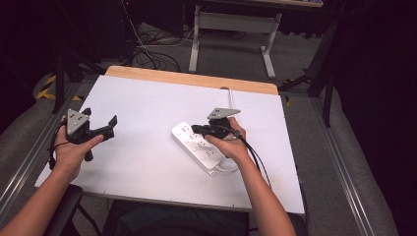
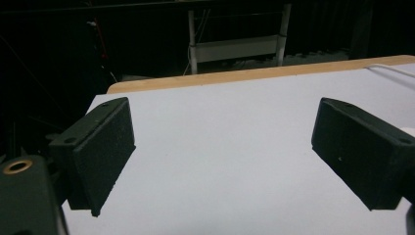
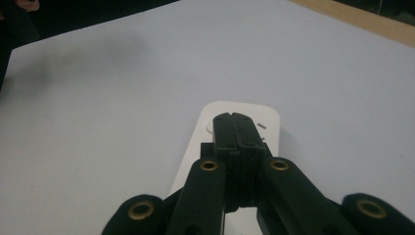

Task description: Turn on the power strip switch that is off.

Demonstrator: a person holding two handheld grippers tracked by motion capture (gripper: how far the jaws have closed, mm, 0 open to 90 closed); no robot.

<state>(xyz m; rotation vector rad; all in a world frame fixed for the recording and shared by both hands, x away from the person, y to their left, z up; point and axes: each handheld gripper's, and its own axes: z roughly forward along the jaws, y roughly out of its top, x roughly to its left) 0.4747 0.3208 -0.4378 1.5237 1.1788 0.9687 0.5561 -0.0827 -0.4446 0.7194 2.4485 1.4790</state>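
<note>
**White power strip on white table, two hand-held grippers**

Power strip (image 1: 199, 146): white, lying flat and aslant, right of the table's centre; its white cable (image 1: 229, 96) runs toward the far edge. Right gripper (image 1: 195, 129): jaws pressed together, tips over the strip's far end, nothing between them; in the right gripper view the tips (image 3: 234, 128) cover a round button. Left gripper (image 1: 102, 123): jaws spread wide, empty, near the left edge. Table (image 1: 147, 113): white top, wooden far strip.

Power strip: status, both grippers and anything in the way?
Left gripper open, held over bare table. Right gripper shut, jaws together over one end of the white power strip. Nothing in the way.
</note>
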